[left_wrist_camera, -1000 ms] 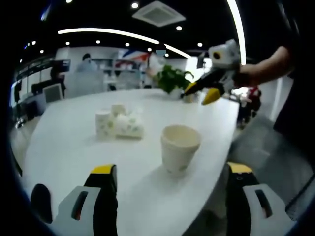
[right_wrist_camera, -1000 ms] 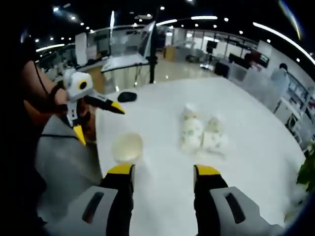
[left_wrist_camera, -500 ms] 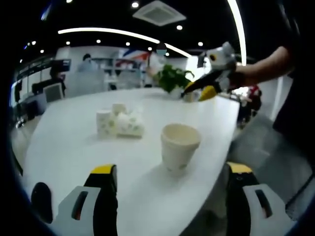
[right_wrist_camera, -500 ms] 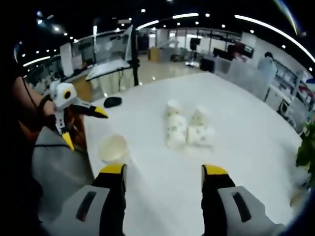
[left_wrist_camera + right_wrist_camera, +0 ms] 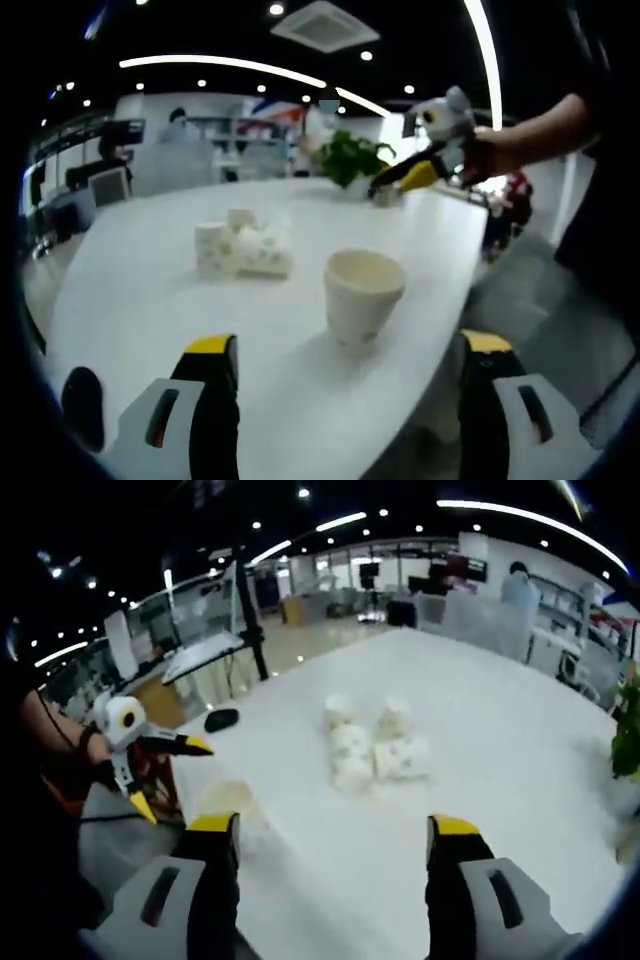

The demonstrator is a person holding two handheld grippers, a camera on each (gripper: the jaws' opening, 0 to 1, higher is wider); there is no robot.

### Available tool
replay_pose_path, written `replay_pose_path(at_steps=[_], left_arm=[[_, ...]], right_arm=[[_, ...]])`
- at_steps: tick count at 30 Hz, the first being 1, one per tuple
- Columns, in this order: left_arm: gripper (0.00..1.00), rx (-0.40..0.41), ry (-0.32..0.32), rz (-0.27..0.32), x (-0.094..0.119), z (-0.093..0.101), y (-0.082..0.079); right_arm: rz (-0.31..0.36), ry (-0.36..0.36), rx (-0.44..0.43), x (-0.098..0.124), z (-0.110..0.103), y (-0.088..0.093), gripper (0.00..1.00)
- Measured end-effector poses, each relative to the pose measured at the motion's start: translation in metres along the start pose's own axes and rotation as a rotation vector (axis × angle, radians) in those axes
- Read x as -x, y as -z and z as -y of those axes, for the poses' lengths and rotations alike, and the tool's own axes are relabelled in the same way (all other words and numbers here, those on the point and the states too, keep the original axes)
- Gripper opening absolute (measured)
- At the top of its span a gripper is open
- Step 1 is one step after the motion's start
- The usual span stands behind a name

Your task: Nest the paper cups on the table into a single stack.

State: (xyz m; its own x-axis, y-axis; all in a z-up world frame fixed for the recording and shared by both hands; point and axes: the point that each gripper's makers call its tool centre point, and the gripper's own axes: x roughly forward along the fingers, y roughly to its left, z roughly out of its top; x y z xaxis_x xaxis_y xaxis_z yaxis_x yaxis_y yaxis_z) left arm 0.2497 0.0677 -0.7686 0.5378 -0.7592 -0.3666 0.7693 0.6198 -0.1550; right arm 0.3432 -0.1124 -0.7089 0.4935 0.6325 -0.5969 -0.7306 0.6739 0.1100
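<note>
Upright cup (image 5: 362,296) near table edge (image 5: 440,300) — potted plant (image 5: 350,158) beyond.

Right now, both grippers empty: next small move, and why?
Probably ease the left gripper forward so its open jaws bracket the upright cup standing alone near the table edge. It sits almost straight ahead between the jaws. The other cups lie clustered farther in, and the right gripper, also open, holds nothing and points toward that cluster.
</note>
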Motion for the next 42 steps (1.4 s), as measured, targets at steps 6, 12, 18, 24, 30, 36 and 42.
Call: replay_pose_path(at_steps=[6, 12, 18, 24, 30, 36, 42], left_arm=[[0.89, 0.004, -0.002, -0.004, 0.0, 0.0, 0.001], [0.89, 0.005, -0.003, -0.005, -0.001, 0.0, 0.002], [0.89, 0.005, -0.003, -0.005, -0.001, 0.0, 0.001], [0.89, 0.012, -0.004, -0.005, -0.002, -0.001, 0.003], [0.89, 0.016, -0.005, -0.005, -0.002, -0.001, 0.004], [0.89, 0.012, -0.001, -0.01, -0.004, -0.002, 0.004], [0.89, 0.014, -0.007, -0.008, -0.004, -0.004, 0.004]], right_arm=[[-0.002, 0.013, 0.013, 0.0, 0.003, 0.002, 0.82], [-0.011, 0.029, 0.001, -0.003, 0.006, 0.005, 0.96], [-0.01, 0.033, 0.004, -0.005, 0.006, 0.005, 1.0], [-0.011, 0.034, -0.001, -0.005, 0.01, 0.005, 1.0], [-0.02, 0.027, -0.013, -0.009, 0.02, 0.004, 1.0], [-0.013, -0.02, -0.001, -0.017, 0.038, -0.008, 0.96], [0.012, -0.064, 0.01, -0.029, 0.049, -0.026, 0.95]])
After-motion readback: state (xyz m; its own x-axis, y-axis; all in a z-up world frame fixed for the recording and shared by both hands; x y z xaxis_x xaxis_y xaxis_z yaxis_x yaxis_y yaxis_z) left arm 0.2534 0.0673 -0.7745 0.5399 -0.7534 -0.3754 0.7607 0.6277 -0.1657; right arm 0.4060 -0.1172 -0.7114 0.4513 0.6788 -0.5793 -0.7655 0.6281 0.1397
